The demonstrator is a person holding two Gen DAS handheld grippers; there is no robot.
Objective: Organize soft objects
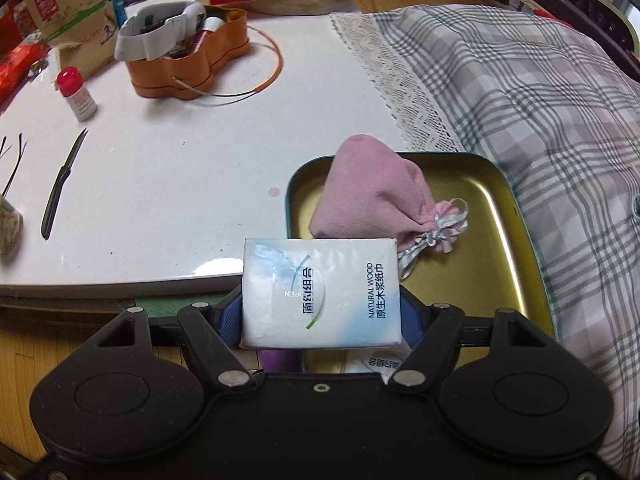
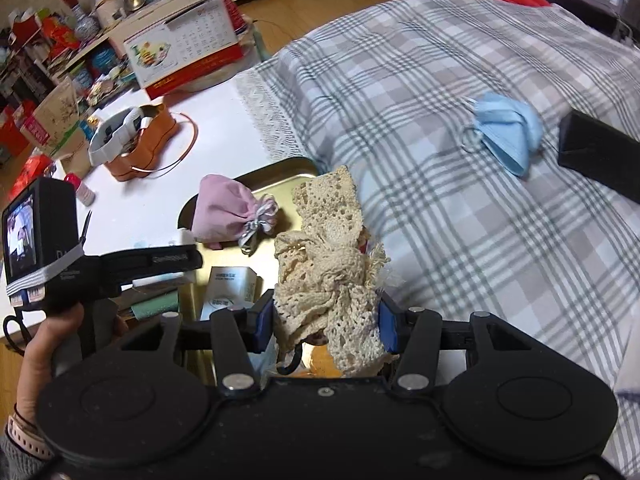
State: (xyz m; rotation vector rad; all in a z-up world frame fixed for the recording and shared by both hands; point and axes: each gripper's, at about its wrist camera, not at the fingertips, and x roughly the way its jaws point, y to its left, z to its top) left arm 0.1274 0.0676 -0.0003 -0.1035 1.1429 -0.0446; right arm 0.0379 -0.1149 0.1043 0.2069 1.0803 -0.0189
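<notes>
A: Which step? The left gripper pinches a white plastic-wrapped tissue pack between its jaws, just above the gold metal tray.

B: Loading; the right gripper clamps a crumpled cream lace cloth (release both next, probably).

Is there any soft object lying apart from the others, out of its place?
Yes. The blue face mask lies alone on the checked blanket, far from the metal tray that holds the pink pouch.

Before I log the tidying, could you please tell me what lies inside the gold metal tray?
The gold metal tray holds a pink drawstring pouch; a tissue pack shows below. The grippers cover its near end.
</notes>
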